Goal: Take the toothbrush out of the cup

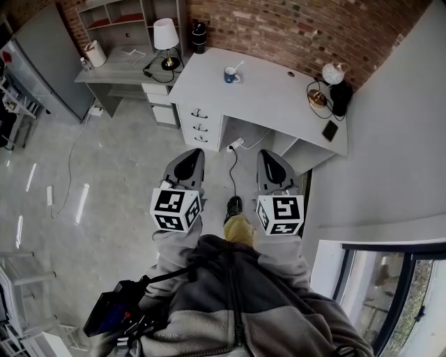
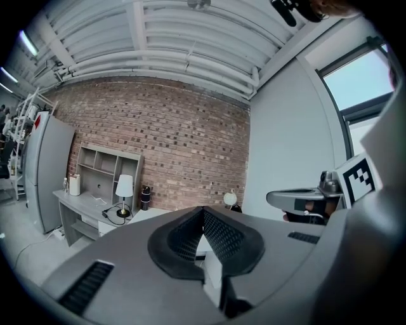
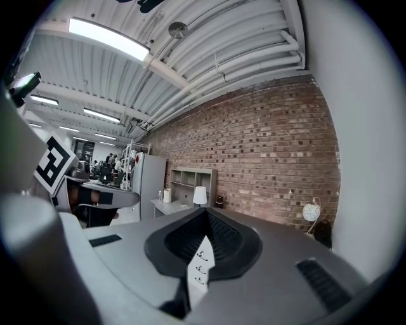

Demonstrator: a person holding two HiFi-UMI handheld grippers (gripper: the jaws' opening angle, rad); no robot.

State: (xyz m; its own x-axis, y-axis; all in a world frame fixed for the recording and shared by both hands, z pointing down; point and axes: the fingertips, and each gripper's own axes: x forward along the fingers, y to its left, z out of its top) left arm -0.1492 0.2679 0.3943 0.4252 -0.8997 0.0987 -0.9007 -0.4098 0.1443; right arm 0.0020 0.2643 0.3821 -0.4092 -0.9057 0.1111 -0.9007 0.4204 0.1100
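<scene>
Person stands on floor, well back from white tabletop (image 1: 268,94). Blue cup (image 1: 229,76) sits upright on tabletop near far edge, toothbrush (image 1: 238,67) inside it, handle leaning up to right. Left gripper (image 1: 189,166) and right gripper (image 1: 274,167) held side by side, apart, pointing toward tabletop. Both pairs of jaws pressed together, nothing between them. Dark phone (image 1: 329,130) lies at tabletop's right end.

Office-like studio space, red brick wall (image 1: 279,28), white desk (image 1: 272,94) with 3 drawers (image 1: 200,127), table lamp (image 1: 165,35), grey shelf unit (image 1: 115,17), polished concrete floor (image 1: 111,188), ceiling strip lights (image 3: 108,37)
</scene>
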